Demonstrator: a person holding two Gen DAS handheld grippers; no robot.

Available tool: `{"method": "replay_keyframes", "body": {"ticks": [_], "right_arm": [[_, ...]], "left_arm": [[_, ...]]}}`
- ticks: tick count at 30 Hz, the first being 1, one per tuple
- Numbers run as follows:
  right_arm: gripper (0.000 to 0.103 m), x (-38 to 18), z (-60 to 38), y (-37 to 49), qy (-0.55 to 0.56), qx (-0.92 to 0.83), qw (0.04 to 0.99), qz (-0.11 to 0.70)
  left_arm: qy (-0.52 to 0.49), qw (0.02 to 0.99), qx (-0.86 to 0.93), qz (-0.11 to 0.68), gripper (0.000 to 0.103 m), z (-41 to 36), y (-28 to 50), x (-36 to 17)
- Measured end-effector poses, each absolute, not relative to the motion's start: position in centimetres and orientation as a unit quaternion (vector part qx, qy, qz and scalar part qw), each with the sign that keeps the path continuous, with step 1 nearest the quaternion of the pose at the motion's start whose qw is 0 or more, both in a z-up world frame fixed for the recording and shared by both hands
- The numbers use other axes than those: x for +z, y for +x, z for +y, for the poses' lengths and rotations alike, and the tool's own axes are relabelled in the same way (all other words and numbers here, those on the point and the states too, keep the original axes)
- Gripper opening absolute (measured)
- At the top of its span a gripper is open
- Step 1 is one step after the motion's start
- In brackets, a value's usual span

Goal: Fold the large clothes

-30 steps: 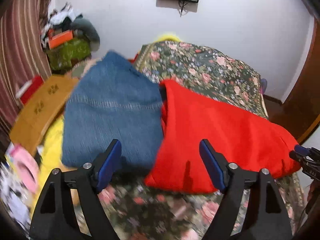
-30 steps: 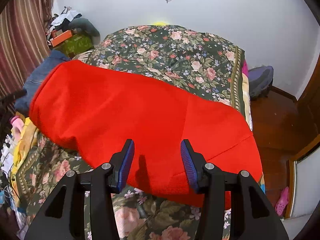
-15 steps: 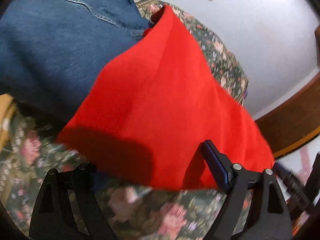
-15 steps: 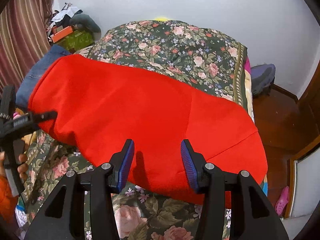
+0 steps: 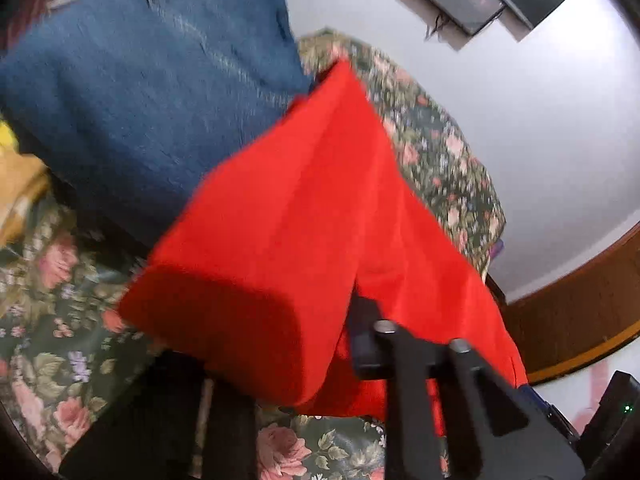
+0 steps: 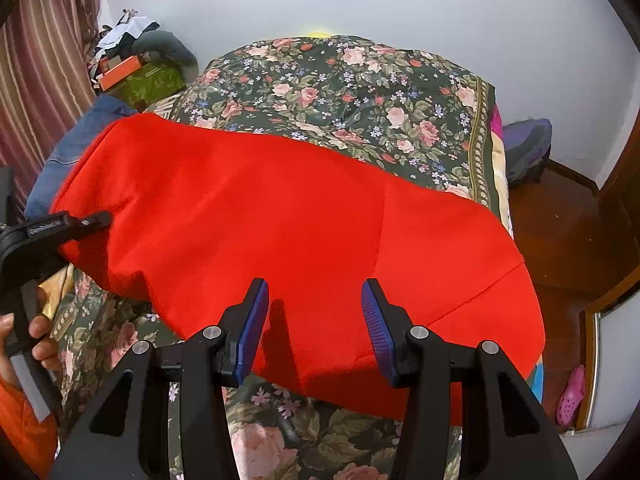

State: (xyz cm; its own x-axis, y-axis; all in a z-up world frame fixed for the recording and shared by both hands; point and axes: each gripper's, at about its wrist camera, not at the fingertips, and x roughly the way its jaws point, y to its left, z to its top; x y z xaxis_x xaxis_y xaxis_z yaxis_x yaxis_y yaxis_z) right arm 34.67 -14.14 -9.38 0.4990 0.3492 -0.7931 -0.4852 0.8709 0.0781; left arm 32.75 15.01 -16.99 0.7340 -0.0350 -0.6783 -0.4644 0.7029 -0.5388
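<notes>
In your left wrist view, your left tool (image 5: 344, 344), wide apart a second ago, is closing on the near left edge of the red garment (image 5: 320, 208), so you have your first fold corner. In your right wrist view, your right tool (image 6: 314, 322) hovers half apart, empty, above the garment's near hem; it lies smooth across the floral bed (image 6: 360, 80).

Matt red cloth garment (image 6: 280, 216) lies on a flower-printed woven bedspread (image 6: 352, 92) beside blue denim (image 5: 152, 80).
</notes>
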Motion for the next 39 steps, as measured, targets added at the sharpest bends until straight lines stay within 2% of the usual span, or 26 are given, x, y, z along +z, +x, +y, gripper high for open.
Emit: {"method": "replay_keyframes", "body": {"ticks": [4, 10, 18, 21, 24, 28, 34, 39], "right_arm": [[0.045, -8.0, -13.3, 34.8, -0.089, 0.247, 0.865, 0.427], [0.045, -6.4, -9.2, 37.0, -0.099, 0.265, 0.862, 0.422], [0.045, -11.7, -2.2, 37.1, -0.097, 0.346, 0.797, 0.486], [0.047, -14.6, 0.3, 36.2, -0.098, 0.382, 0.759, 0.518], [0.047, -15.0, 0.7, 35.4, -0.106, 0.399, 0.748, 0.52], [0.047, -13.2, -2.9, 35.2, -0.067, 0.396, 0.755, 0.518], [0.047, -8.7, -13.4, 34.6, -0.047, 0.269, 0.853, 0.444], [0.047, -8.0, -20.9, 34.2, 0.006, 0.206, 0.871, 0.447]], "left_arm": [[-0.334, 0.889, 0.125, 0.287, 0.002, 14.9, 30.8, -13.8], [-0.256, 0.933, 0.116, 0.226, 0.002, 15.3, 29.4, -7.6], [-0.192, 0.956, 0.11, 0.193, 0.002, 16.2, 28.3, -3.9], [-0.16, 0.961, 0.113, 0.197, 0.002, 15.8, 28.4, -3.8], [-0.132, 0.964, 0.102, 0.206, 0.002, 14.5, 28.9, -3.9], [-0.093, 0.972, 0.067, 0.206, 0.002, 11.0, 30.1, -3.1], [-0.077, 0.971, -0.041, 0.225, 0.002, 3.5, 32.8, -3.0], [-0.101, 0.935, -0.141, 0.308, 0.001, -2.1, 35.3, -6.8]]}}
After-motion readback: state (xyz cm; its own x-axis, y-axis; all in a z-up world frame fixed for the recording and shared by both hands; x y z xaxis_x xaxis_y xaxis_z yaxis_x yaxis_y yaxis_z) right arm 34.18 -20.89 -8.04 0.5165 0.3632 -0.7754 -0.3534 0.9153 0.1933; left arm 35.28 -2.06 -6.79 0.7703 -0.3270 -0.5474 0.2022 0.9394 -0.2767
